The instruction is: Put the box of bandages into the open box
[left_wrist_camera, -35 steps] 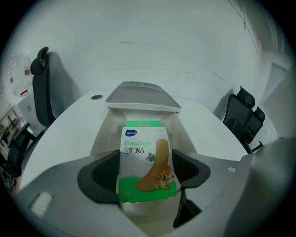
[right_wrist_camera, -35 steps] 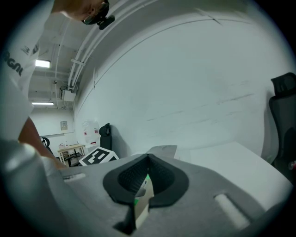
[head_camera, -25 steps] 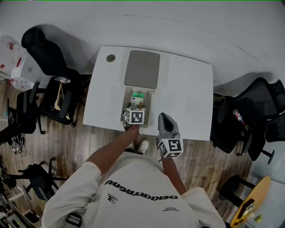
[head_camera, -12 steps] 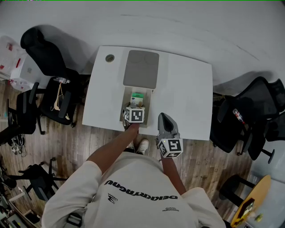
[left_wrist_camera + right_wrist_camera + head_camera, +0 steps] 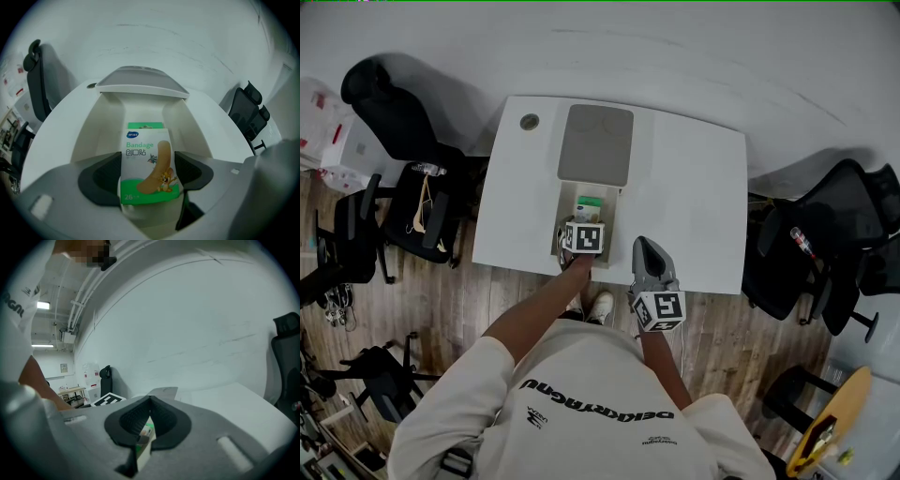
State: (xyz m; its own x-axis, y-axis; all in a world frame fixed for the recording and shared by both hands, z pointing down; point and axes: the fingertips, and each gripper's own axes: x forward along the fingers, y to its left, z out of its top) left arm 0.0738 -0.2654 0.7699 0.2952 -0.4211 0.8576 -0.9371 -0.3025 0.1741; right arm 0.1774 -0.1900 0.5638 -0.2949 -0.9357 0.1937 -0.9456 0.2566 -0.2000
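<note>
The green-and-white box of bandages [image 5: 149,161] stands upright between the jaws of my left gripper [image 5: 149,176], which is shut on it. It hangs inside the white open box [image 5: 101,126], whose grey lid [image 5: 140,82] is flipped back behind. In the head view the left gripper [image 5: 587,216] reaches over the open box [image 5: 618,214] near the table's front edge, with the bandage box [image 5: 589,202] just ahead of it. My right gripper [image 5: 643,247] rests to the right at the front edge. Its jaws are shut on nothing [image 5: 150,420].
The white table [image 5: 694,206] has a round cable hole [image 5: 530,121] at its back left corner. Black office chairs stand to the left [image 5: 403,141] and right [image 5: 834,225] on the wooden floor. A person's arm [image 5: 534,314] runs down from the left gripper.
The left gripper with the bandage box has edged slightly forward over the open box. The right gripper has stayed put.
</note>
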